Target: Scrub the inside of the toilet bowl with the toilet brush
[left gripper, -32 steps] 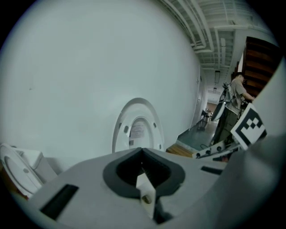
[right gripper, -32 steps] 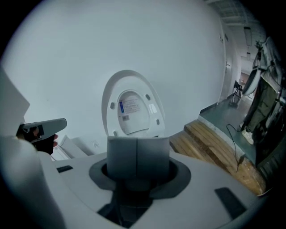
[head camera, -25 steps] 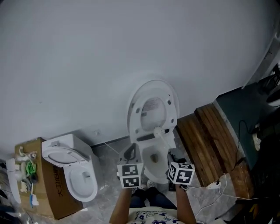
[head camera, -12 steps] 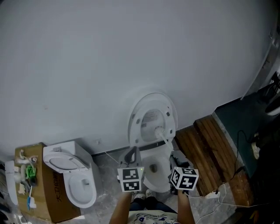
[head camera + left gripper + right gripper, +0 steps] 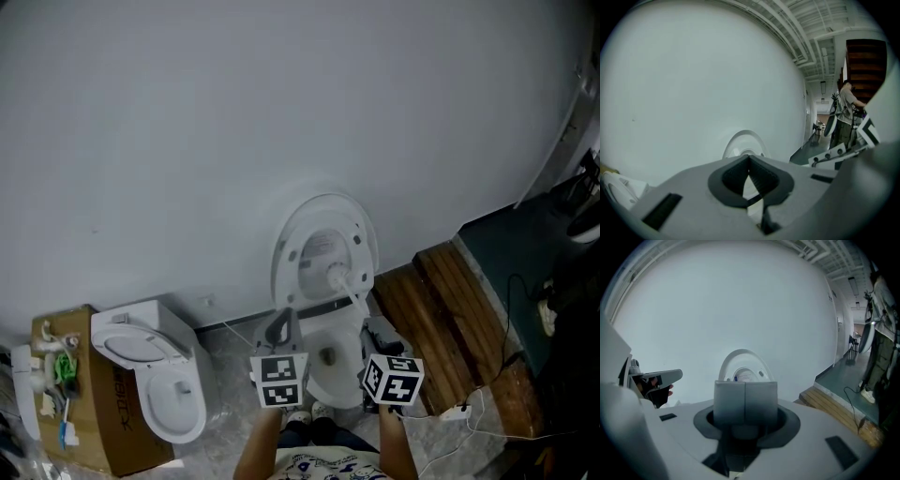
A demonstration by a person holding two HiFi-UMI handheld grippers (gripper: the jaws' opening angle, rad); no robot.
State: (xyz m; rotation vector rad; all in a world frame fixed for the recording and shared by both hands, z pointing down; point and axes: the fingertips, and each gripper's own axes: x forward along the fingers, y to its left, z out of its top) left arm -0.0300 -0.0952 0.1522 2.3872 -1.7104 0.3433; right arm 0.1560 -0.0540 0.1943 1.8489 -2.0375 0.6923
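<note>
A white toilet stands against the wall with its lid [image 5: 323, 246] raised and its bowl [image 5: 330, 361] open below. My right gripper [image 5: 373, 328] is shut on the white toilet brush [image 5: 345, 286], which points up and away, its head in front of the raised lid above the bowl's back. In the right gripper view the brush [image 5: 745, 399] shows end-on as a pale block in the right gripper [image 5: 745, 427], with the lid [image 5: 724, 366] behind it. My left gripper [image 5: 280, 319] hovers left of the bowl, shut and holding nothing. In the left gripper view its dark pads [image 5: 759, 178] meet at the tips.
A second toilet [image 5: 159, 375] stands at the left beside a cardboard box [image 5: 94, 412] with small items on top. A wooden platform [image 5: 450, 319] lies to the right, with cables [image 5: 459, 398] on the floor near it. A person [image 5: 846, 117] stands far off down a corridor.
The brush head has moved from over the bowl's back edge up onto the raised lid. Both grippers sit a little nearer the bowl's front.
</note>
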